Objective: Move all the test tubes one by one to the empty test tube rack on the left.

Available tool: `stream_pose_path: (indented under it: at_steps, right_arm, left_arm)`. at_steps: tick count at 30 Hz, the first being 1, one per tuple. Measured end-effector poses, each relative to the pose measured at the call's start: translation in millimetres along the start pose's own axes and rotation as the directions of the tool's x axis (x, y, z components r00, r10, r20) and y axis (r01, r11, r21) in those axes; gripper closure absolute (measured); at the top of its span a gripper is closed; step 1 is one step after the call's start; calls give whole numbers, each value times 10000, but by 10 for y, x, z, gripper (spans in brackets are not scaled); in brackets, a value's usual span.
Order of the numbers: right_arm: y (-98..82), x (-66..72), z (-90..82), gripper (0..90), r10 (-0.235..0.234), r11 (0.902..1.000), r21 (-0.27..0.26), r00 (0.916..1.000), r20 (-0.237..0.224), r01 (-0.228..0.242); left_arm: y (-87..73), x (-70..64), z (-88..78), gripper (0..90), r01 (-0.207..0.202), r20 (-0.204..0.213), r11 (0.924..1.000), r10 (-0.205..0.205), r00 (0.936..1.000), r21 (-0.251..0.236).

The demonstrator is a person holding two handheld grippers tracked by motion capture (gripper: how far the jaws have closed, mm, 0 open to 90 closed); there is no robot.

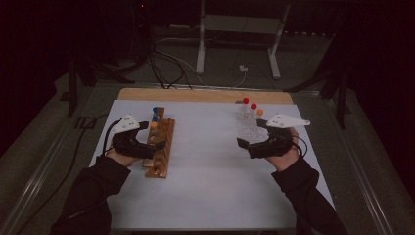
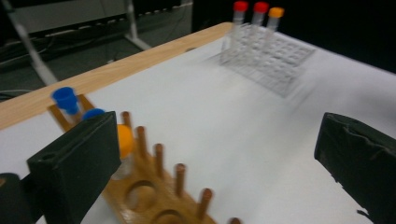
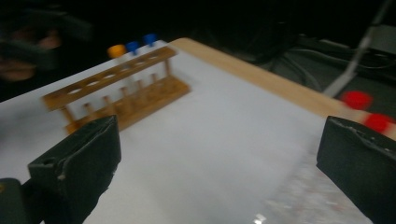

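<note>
A wooden tube rack [image 1: 159, 147] lies on the left of the white mat [image 1: 210, 166], holding two blue-capped tubes [image 1: 155, 109] and an orange-capped tube [image 1: 153, 125] at its far end. My left gripper [image 1: 150, 137] sits at the rack's left side; in the left gripper view [image 2: 215, 163] its jaws stand wide apart with nothing between them, the orange cap [image 2: 125, 140] just behind the left jaw. A clear plastic rack [image 1: 249, 128] on the right holds two red-capped tubes [image 1: 245, 101] and one orange-capped tube [image 1: 260, 112]. My right gripper [image 1: 250, 134] hovers at it, open and empty [image 3: 219, 163].
The mat covers a wooden tabletop whose bare far edge [image 1: 205, 95] shows beyond it. Behind the table are cables and a metal stand [image 1: 237, 29] on the floor. A wide bare stretch of mat lies between the two racks.
</note>
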State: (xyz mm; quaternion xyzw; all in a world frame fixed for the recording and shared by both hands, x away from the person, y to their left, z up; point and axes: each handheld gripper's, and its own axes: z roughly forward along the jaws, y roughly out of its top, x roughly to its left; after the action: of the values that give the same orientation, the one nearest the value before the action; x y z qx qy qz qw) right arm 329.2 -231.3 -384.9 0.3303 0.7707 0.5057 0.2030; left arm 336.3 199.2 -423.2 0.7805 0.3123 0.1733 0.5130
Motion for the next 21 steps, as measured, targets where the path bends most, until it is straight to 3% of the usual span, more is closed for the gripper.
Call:
stream_pose_path:
  at_steps: [4, 10, 14, 19, 21]
  right_arm:
    - [-18, -235, -57, 0, 293, 9996, -57, 9966, 768, -290]
    - [-175, -528, -41, 71, 558, 9980, 197, 9869, 1512, -594]
    - [-335, -684, 48, 187, 907, 9941, 410, 9781, 1874, -1001]
    - [-480, -846, 202, 430, 1375, 9845, 744, 9624, 2343, -1588]
    - [-498, -906, 277, 469, 1384, 9811, 976, 9584, 2494, -1671]
  left_arm:
    - [-42, -83, -30, 10, -79, 318, 9999, 82, 9995, -105]
    - [-93, -170, -75, 10, -199, 288, 9997, 202, 9994, -103]
    - [-122, -176, -98, 11, -183, 286, 9998, 183, 9994, -15]
    - [-156, -177, -116, 11, -173, 206, 9998, 170, 9996, 100]
    - [-162, -180, -120, 10, -158, 232, 9998, 156, 9996, 97]
